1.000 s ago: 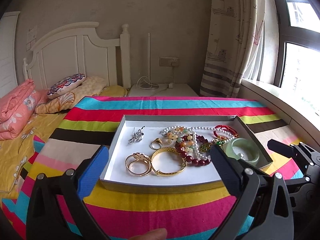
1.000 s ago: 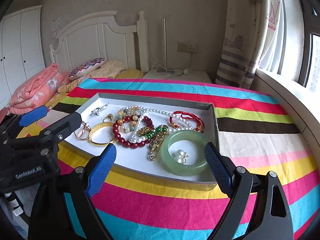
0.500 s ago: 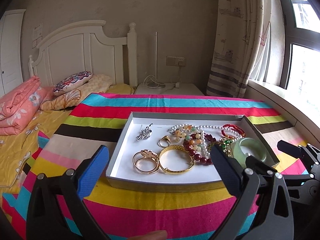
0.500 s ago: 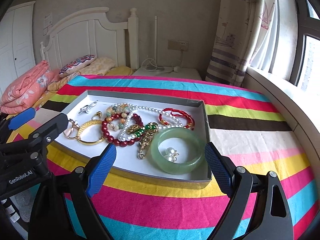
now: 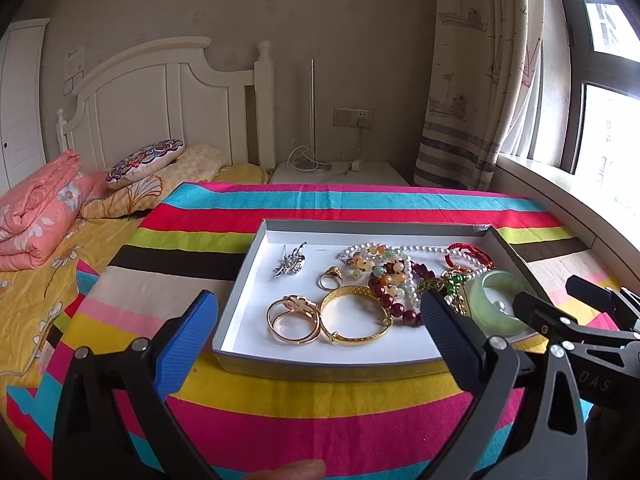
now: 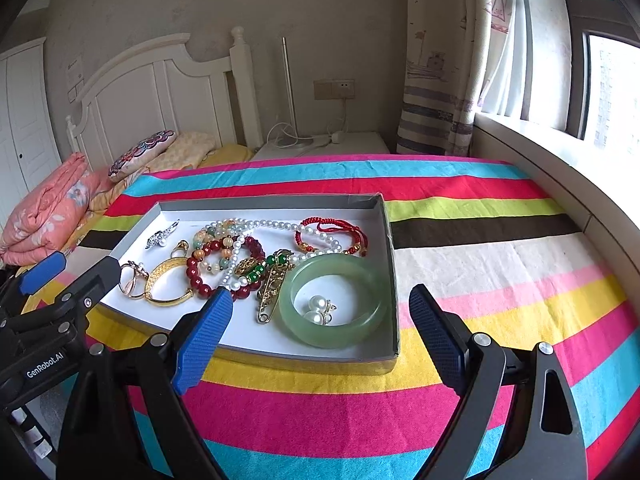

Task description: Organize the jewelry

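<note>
A shallow grey box (image 5: 240,276) (image 6: 390,248) with a white floor lies on the striped bedspread, full of jewelry. Inside are a green jade bangle (image 6: 334,300) (image 5: 494,300) with pearl earrings (image 6: 318,308) in it, a gold bangle (image 5: 356,314) (image 6: 166,284), rose-gold rings (image 5: 294,318), a gold ring (image 5: 331,276), a silver brooch (image 5: 290,264) (image 6: 162,234), dark red beads (image 6: 200,276), a pearl strand (image 6: 276,226), a red cord bracelet (image 6: 332,236) and a gold pin (image 6: 272,292). My left gripper (image 5: 316,338) and right gripper (image 6: 320,330) are open and empty, above the box's near edge.
The striped bedspread (image 6: 480,264) extends right of the box. Pillows (image 5: 146,160) and a folded pink quilt (image 5: 36,208) lie at the left. A white headboard (image 5: 160,100), nightstand (image 5: 340,172), curtain (image 5: 480,80) and window sill (image 6: 560,168) stand behind and to the right.
Both grippers have moved closer over the box's near edge and shifted slightly; the box looks larger. Jaws stay open. The jewelry has not moved.
</note>
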